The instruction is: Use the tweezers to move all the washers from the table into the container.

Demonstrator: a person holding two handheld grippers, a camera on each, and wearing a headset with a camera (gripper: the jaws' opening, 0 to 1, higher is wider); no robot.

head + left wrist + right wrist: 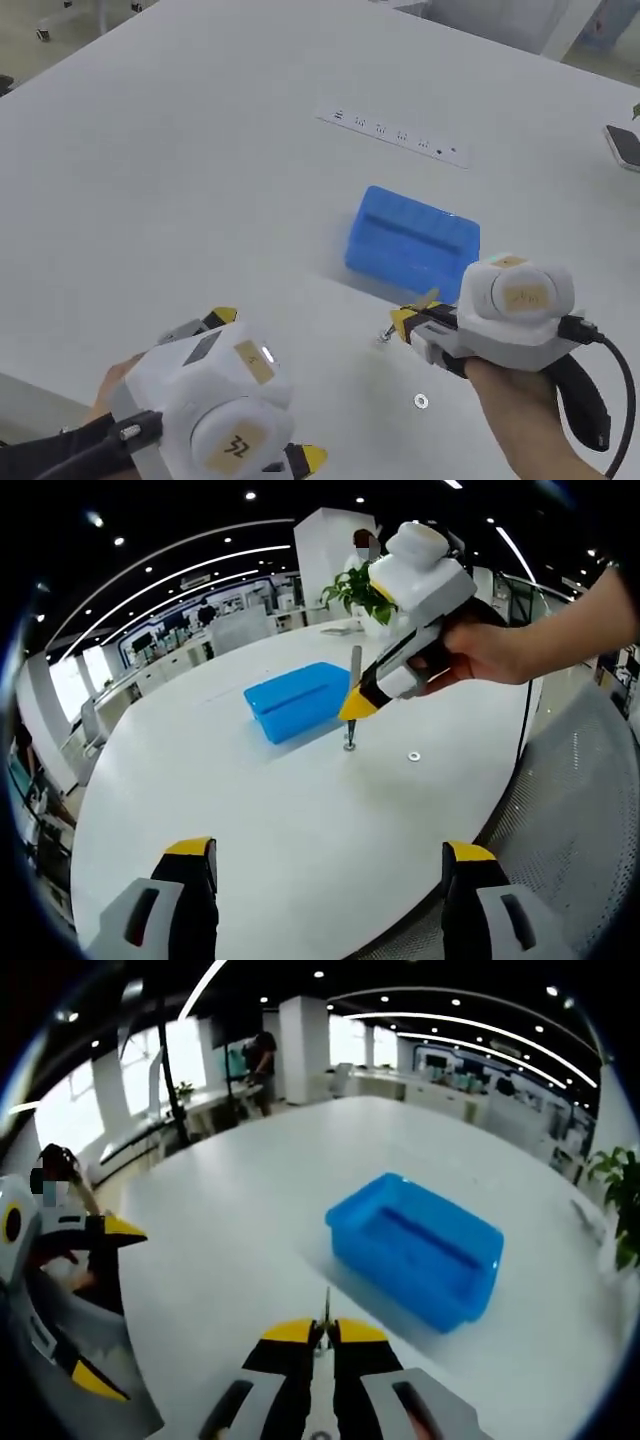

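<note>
Head view: slim metal tweezers, ring-shaped washer, rectangular blue container.

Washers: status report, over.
Left tool open. Right tool shut on tweezers, tips at table. One washer on table, outside container. No obstruction seen.

The slim metal tweezers pinched in the right claw blur at their tips, so whether they carry anything is beyond telling. The inside of the blue plastic container is too hazy to show any contents. The left claw runs off the head view's bottom edge, its lower part cut away.
</note>
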